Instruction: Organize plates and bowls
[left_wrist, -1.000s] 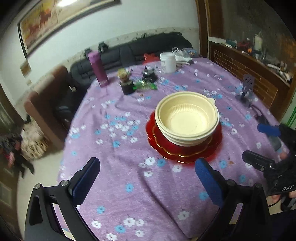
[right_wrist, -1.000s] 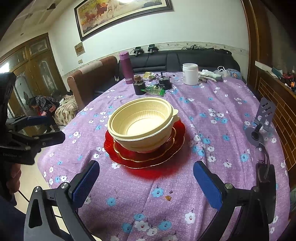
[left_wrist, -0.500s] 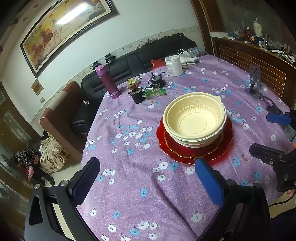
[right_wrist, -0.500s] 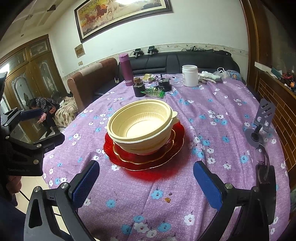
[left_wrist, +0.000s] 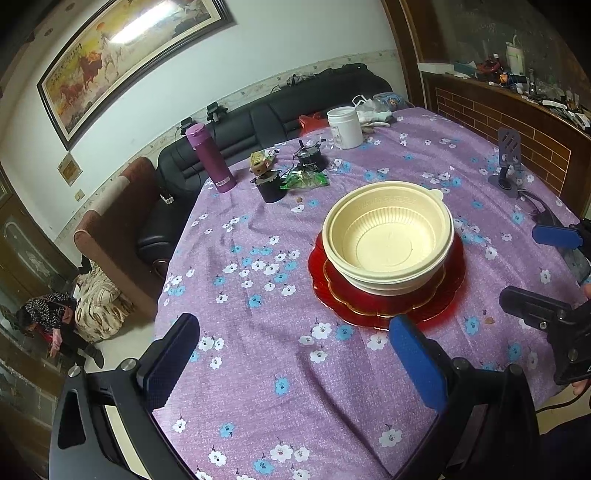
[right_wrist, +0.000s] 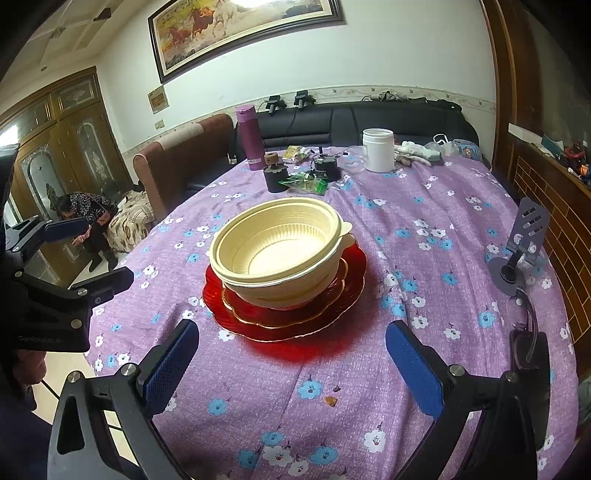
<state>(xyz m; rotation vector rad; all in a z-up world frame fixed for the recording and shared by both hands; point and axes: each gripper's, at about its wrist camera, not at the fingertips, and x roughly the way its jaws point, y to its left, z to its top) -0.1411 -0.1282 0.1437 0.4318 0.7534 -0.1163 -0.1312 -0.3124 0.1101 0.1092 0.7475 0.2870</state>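
Note:
Nested cream plastic bowls (left_wrist: 388, 236) (right_wrist: 277, 247) sit on stacked red plates (left_wrist: 384, 306) (right_wrist: 288, 314) with gold rims, in the middle of the round table. My left gripper (left_wrist: 295, 354) is open and empty, held above the table's near-left edge, short of the stack. My right gripper (right_wrist: 291, 354) is open and empty, a little in front of the plates. Each gripper also shows at the other view's edge: the right one (left_wrist: 546, 273), the left one (right_wrist: 74, 251).
The table has a purple flowered cloth (right_wrist: 406, 229). At its far side stand a purple flask (right_wrist: 249, 138), a white jar (right_wrist: 377, 149), dark small pots (right_wrist: 275, 177) and a green wrapper (right_wrist: 304, 182). A grey phone stand (right_wrist: 517, 247) is at the right. Sofas stand behind.
My left gripper has risen and drawn back to the left, so more of the table and room shows. My right gripper has barely moved. The bowls and plates stay put.

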